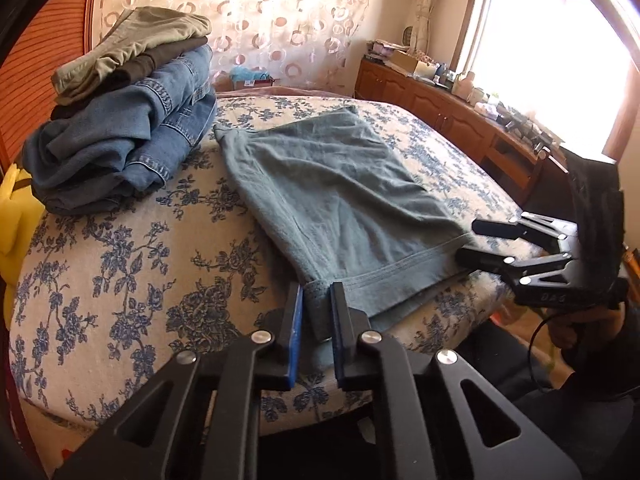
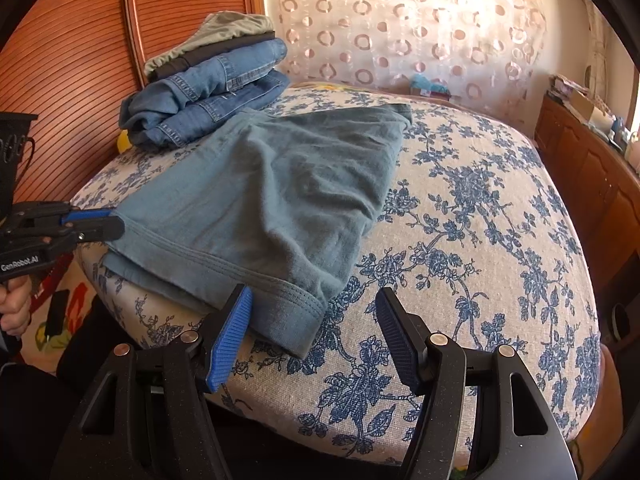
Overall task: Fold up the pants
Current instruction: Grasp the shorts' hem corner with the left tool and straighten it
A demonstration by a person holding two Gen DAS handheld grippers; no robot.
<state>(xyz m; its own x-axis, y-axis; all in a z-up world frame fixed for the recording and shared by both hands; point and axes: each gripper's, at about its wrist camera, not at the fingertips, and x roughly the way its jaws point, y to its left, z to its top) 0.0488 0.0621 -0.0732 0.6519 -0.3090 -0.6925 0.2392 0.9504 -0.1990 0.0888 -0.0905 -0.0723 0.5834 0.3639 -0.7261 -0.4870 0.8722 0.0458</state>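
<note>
Here the teal pants [image 1: 340, 196] lie folded flat on the bed [image 1: 132, 264], a floral blue-and-cream cover under them, with their hemmed leg ends hanging at the near edge. The left gripper [image 1: 317, 320] has its blue-padded fingers drawn in narrow on the near left corner of that hem, cloth pinched between them; from the right wrist view it shows at the far left, its jaws clamped on the same corner [image 2: 105, 224]. The right gripper [image 2: 316, 330] stands with its fingers wide apart around the other hem corner, one pad just touching the cloth, the other clear of it over the bedcover. How far the pants' lower layers run beneath the top fold is hidden. At the far left corner of the bed sits a stack of folded clothes [image 1: 124, 120]: two pairs of jeans below, something dark, then an olive piece on top. A yellow object [image 1: 14, 216] beside it is mostly cut off. The hand [image 2: 14, 304] holding the left gripper is only partly in view. The clutter on the wooden cabinet [image 1: 452, 108] by the bright window is too washed out to make out.
</note>
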